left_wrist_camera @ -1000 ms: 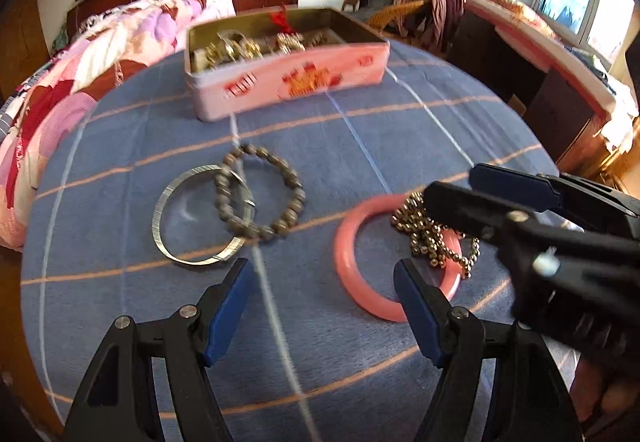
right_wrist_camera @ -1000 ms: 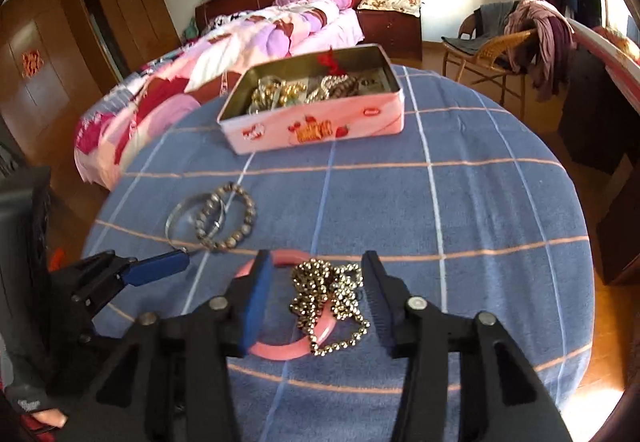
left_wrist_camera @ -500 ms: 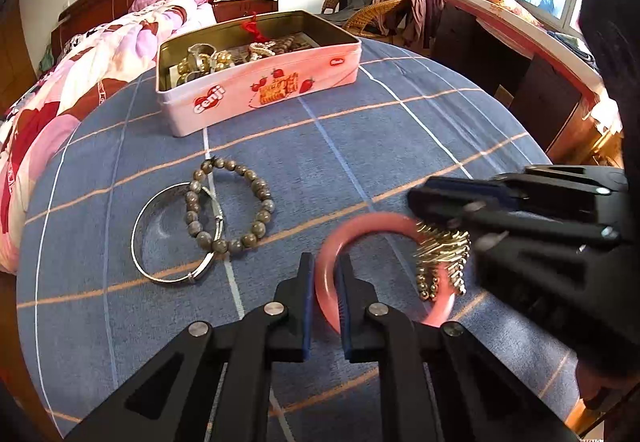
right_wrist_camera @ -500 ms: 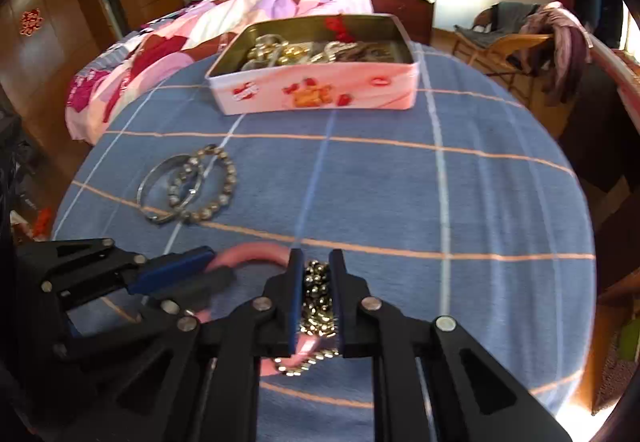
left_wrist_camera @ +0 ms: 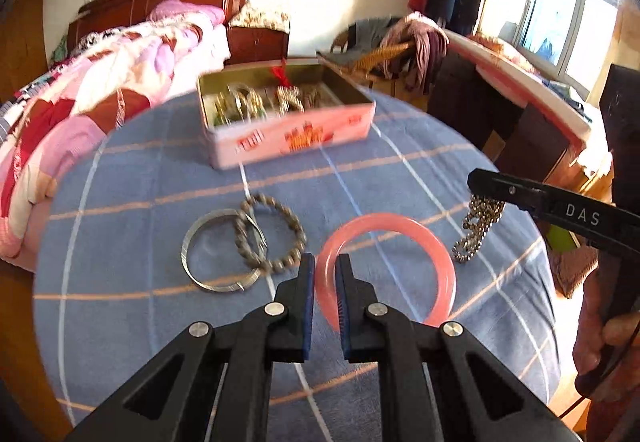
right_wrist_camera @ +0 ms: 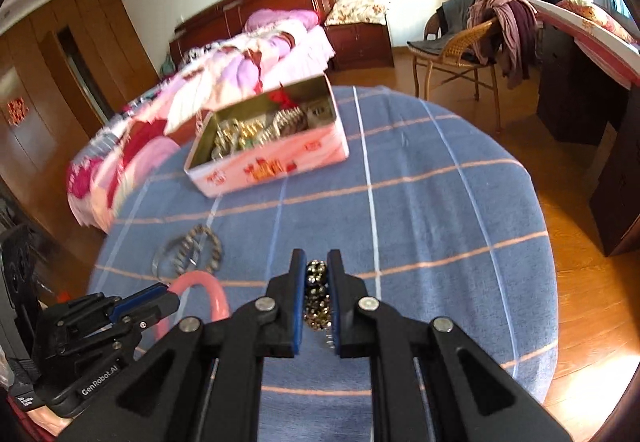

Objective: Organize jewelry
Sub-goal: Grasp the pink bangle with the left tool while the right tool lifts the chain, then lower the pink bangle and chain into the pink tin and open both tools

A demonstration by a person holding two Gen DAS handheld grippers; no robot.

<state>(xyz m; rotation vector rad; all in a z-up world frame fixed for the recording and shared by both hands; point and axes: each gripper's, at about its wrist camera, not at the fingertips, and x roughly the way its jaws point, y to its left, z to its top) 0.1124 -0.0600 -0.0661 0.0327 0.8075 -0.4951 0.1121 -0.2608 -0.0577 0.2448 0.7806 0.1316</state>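
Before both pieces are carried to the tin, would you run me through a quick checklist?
1. Left tongs shut on pink bangle: ok.
2. Right tongs shut on bead chain: ok.
3. Chain clear of the bangle: ok, hanging apart.
4. Chain lifted off the tablecloth: cannot tell.
5. Tin open: ok.
6. Room inside tin: cannot tell, already holds jewelry.
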